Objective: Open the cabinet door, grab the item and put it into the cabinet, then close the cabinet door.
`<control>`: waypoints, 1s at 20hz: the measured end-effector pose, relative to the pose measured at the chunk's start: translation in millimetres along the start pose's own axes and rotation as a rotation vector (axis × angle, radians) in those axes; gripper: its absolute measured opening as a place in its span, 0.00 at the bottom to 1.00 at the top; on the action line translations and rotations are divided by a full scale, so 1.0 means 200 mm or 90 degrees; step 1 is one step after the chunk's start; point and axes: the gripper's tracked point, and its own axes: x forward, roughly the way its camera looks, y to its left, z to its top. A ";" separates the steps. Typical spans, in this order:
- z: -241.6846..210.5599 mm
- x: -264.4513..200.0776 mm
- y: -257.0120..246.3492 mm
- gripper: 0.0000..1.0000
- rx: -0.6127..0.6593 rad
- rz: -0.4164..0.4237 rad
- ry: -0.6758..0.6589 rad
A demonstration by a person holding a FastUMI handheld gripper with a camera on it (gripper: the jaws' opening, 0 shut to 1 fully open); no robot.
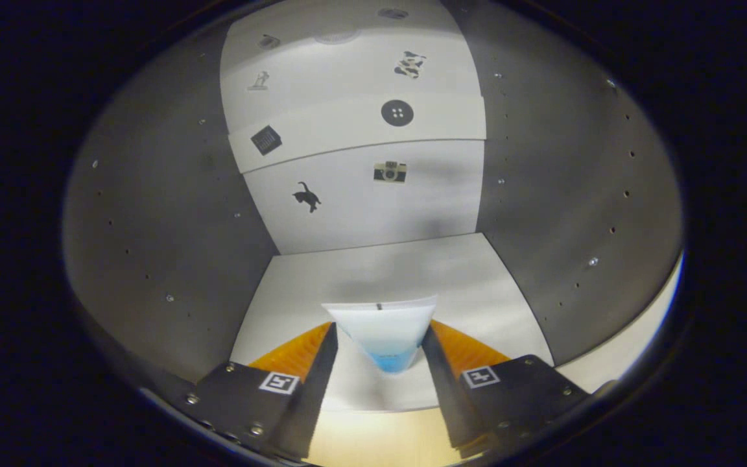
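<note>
Both jaws of my gripper (381, 347) are clamping the white-and-blue item (383, 327) between them, holding it just above the cabinet floor (373, 272) toward the back wall (360, 214) at 12 o'clock, probably for setting down inside.

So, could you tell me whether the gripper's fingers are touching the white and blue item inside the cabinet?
Touching. In the gripper view, both fingers press against the sides of the white and blue item, which sits between them above the cabinet's white floor; no gap shows on either side.

Grey side walls (172, 214) flank a white, sticker-dotted back panel (373, 207) above a white floor (412, 272).
</note>
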 end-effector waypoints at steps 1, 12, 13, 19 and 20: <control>0.01 -0.01 0.00 0.80 -0.002 0.003 -0.011; 0.26 -0.29 0.01 0.96 -0.019 0.008 -0.208; 0.27 -0.33 0.00 0.96 -0.023 0.002 -0.224; 0.29 -0.61 -0.07 0.96 -0.063 -0.069 -0.300; 0.28 -0.66 -0.07 0.96 -0.069 -0.080 -0.309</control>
